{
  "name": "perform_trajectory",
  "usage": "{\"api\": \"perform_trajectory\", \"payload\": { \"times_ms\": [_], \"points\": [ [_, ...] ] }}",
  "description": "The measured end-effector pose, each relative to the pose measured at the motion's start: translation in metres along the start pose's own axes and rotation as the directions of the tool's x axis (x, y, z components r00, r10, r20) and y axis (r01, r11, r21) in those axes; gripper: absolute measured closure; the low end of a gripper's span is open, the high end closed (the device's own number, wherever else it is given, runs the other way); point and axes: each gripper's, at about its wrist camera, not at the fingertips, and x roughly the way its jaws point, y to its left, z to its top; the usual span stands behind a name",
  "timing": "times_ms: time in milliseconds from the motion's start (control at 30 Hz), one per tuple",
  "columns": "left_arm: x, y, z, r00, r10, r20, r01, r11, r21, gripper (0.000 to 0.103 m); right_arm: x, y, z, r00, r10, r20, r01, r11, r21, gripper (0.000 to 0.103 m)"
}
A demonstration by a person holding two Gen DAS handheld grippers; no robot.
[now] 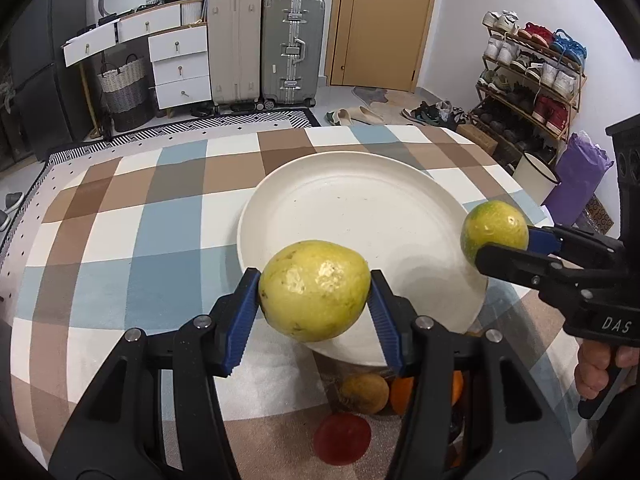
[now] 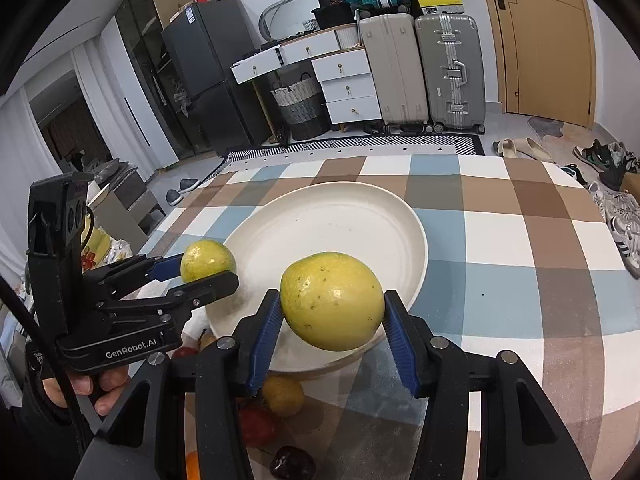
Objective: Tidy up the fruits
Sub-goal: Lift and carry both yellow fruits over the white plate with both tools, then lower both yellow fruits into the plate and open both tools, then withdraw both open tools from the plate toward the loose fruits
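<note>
A white plate point(image 1: 340, 208) point(image 2: 332, 220) lies on the checked tablecloth. In the left wrist view my left gripper point(image 1: 315, 280) is shut on a yellow-green fruit point(image 1: 314, 304), held over the plate's near rim. At the right edge of that view, my right gripper point(image 1: 505, 245) grips a second yellow-green fruit point(image 1: 494, 222) over the plate's right rim. The right wrist view shows that fruit point(image 2: 332, 308) between the right gripper's point(image 2: 332, 296) blue pads. The left gripper point(image 2: 207, 270) holds its fruit point(image 2: 206, 256) at the plate's left rim.
Loose fruits lie on the cloth below the grippers: a brownish-yellow one point(image 1: 364, 394), an orange point(image 1: 402, 396), a red one point(image 1: 342, 438), a dark one point(image 2: 292, 462). Beyond the table stand suitcases point(image 1: 292, 48), white drawers point(image 1: 180, 68) and a shoe rack point(image 1: 532, 80).
</note>
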Motion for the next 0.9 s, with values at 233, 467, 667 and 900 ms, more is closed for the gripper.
{"api": "perform_trajectory", "payload": {
  "times_ms": [233,467,667,900],
  "points": [
    [0.02,-0.01,0.002,1.0,0.017,-0.021,-0.016,1.0,0.027,0.052,0.013,-0.006,0.0,1.0,-0.005,-0.025,0.005,1.0,0.013,0.052],
    [0.03,-0.021,0.001,0.999,0.037,-0.031,-0.035,0.998,0.051,0.052,0.02,-0.006,0.001,1.0,-0.017,-0.021,0.018,1.0,0.024,0.051],
    [0.02,-0.019,0.001,0.999,0.022,-0.035,-0.02,0.998,0.057,0.044,0.004,-0.005,0.003,0.998,-0.052,0.025,0.051,0.998,0.02,0.042],
    [-0.03,-0.006,-0.004,0.997,0.022,0.071,-0.021,1.0,-0.008,0.001,-0.035,-0.009,-0.005,0.995,-0.086,0.056,0.083,0.995,0.051,0.002]
  ]
}}
